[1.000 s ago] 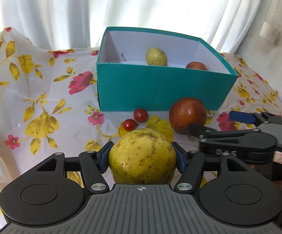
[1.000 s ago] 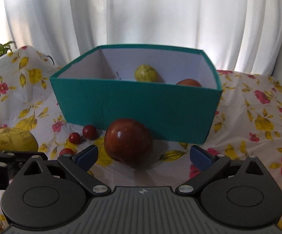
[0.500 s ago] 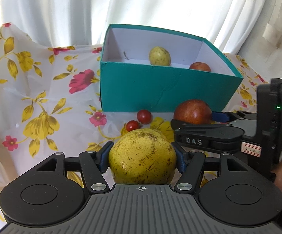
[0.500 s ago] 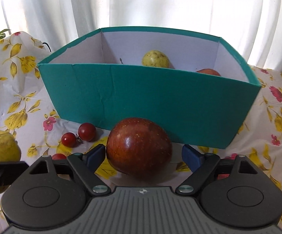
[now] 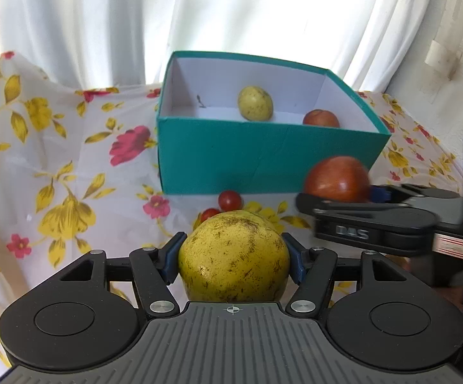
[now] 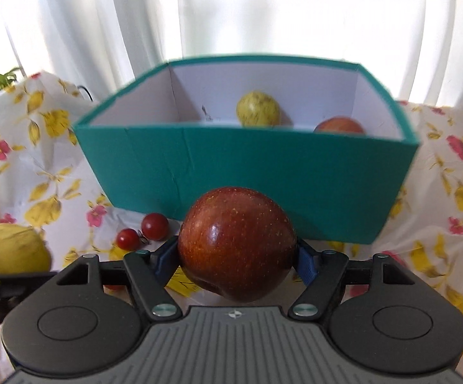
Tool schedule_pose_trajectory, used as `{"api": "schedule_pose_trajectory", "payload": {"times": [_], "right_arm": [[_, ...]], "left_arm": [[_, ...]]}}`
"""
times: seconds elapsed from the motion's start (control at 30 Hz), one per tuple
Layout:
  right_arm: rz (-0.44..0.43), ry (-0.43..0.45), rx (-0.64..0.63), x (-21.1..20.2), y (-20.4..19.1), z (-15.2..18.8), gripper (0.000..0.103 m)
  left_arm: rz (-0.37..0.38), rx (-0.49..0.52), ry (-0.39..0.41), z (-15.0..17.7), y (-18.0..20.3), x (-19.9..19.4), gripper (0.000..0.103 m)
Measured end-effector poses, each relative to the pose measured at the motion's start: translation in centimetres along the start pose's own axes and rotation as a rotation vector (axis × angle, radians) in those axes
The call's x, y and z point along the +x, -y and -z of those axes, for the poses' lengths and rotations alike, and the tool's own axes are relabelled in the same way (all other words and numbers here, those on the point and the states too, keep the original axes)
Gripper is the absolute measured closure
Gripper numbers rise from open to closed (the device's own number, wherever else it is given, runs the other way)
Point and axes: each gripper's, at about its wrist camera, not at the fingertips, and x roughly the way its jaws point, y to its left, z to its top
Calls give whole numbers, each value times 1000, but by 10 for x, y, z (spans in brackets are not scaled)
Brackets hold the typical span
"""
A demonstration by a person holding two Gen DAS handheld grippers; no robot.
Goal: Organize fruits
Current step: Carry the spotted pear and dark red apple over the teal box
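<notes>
Now the left hand-held gripper (image 5: 234,260) is clamped on a large yellow speckled fruit (image 5: 234,257), its blue pads pressed against both sides. Beside it, the right hand-held gripper (image 6: 237,260) grips a dark red apple (image 6: 237,244) the same way; in the left wrist view that apple (image 5: 337,176) shows to the right, in front of the teal box's near corner. Both fruits sit in front of the teal box (image 6: 247,163), which stands open on the bench covered by a white flowered cloth (image 5: 55,176). Inside the box lie a smaller yellow fruit (image 5: 255,103) toward the back wall and a red fruit (image 5: 321,118) near the right wall, apart from each other. Two cherry tomatoes (image 6: 142,232) rest on the cloth just in front of the box, close together, between the two held fruits. White curtains (image 6: 231,9) hang behind.
</notes>
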Motion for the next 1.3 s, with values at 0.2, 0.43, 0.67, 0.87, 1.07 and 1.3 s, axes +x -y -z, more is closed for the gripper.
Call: {"api": "schedule_pose_trajectory", "payload": {"times": [0.2, 0.43, 0.67, 0.87, 1.07, 1.3], "right_arm": [[14, 72, 28, -36, 12, -9, 30], [52, 140, 70, -62, 28, -20, 30], [84, 184, 94, -81, 42, -28, 30], [107, 221, 107, -90, 46, -34, 30], [129, 236, 118, -95, 49, -37, 30], [147, 245, 122, -91, 51, -42, 30]], "left_arm": [[-23, 23, 19, -25, 13, 2, 35], [-45, 58, 81, -62, 29, 7, 35], [-79, 73, 130, -97, 36, 20, 35], [-96, 63, 134, -112, 33, 43, 35], [-90, 56, 100, -118, 30, 70, 35], [-84, 23, 21, -124, 19, 110, 35]]}}
